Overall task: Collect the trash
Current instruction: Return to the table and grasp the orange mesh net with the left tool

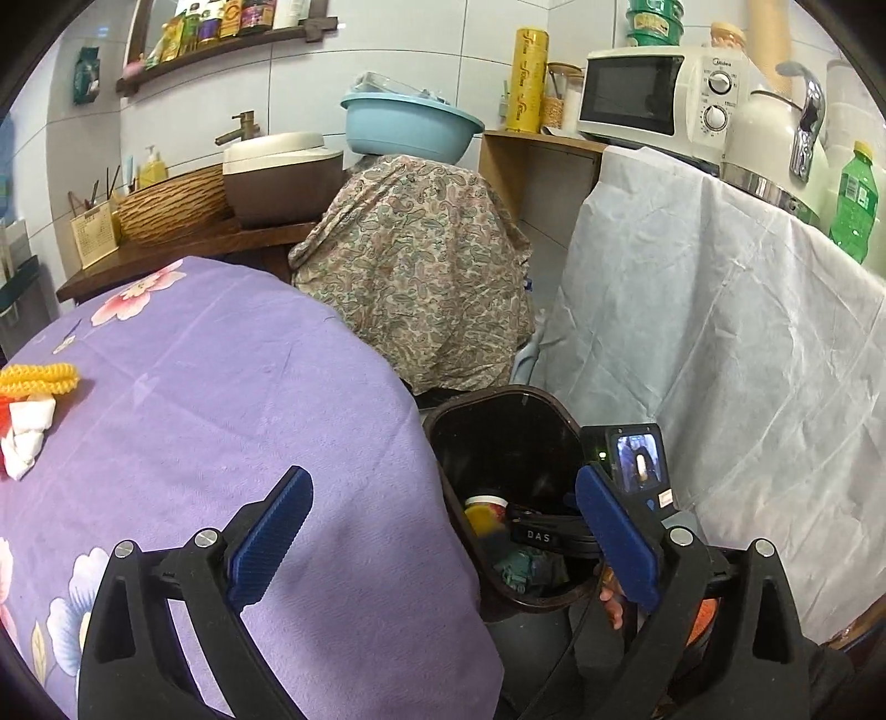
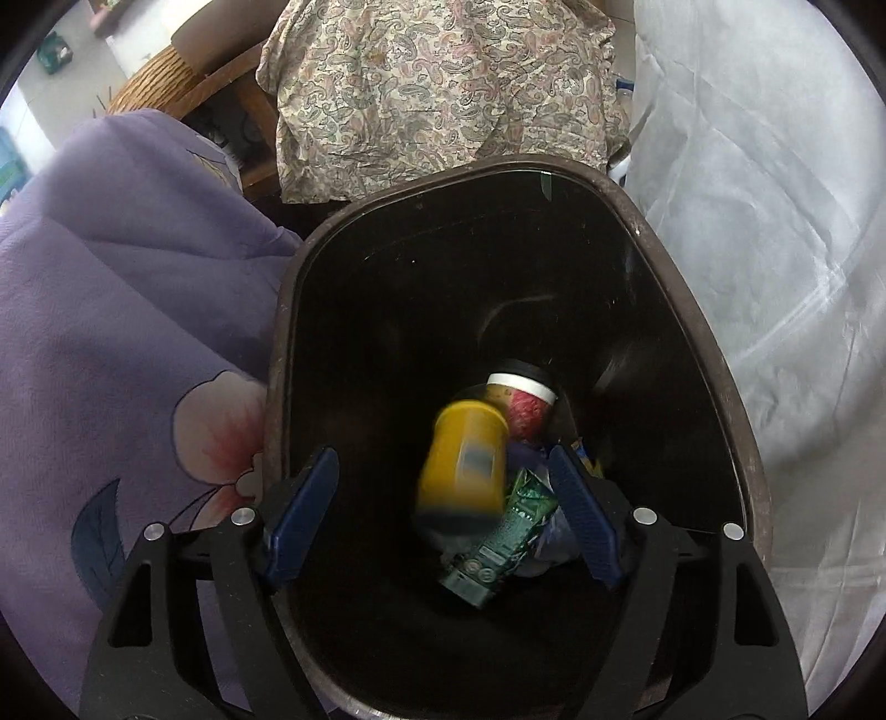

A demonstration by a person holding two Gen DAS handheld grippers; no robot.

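Right wrist view: right gripper (image 2: 443, 509) hangs over the brown trash bin (image 2: 653, 243), jaws wide & empty; a blurred yellow jar (image 2: 465, 454) sits inside w/ a red cup (image 2: 526, 404) & green carton (image 2: 498, 548). Left gripper (image 1: 443, 548), jaws wide, straddles purple floral cloth (image 1: 221, 387) & bin edge.

- purple floral cloth (image 1: 221, 387) covers the table at left, a yellow knit piece (image 1: 39, 376) at its edge.
- paisley cloth (image 1: 421, 266) drapes a stand under a blue basin (image 1: 407, 124).
- white sheet (image 1: 720, 332) hangs at right below a white microwave (image 1: 659, 91), a kettle (image 1: 775, 144) and a green bottle (image 1: 853, 202).
- a woven basket (image 1: 171, 205) and a brown-and-cream cooker (image 1: 279, 180) sit on the wooden counter; packets line the wall shelf (image 1: 221, 47).
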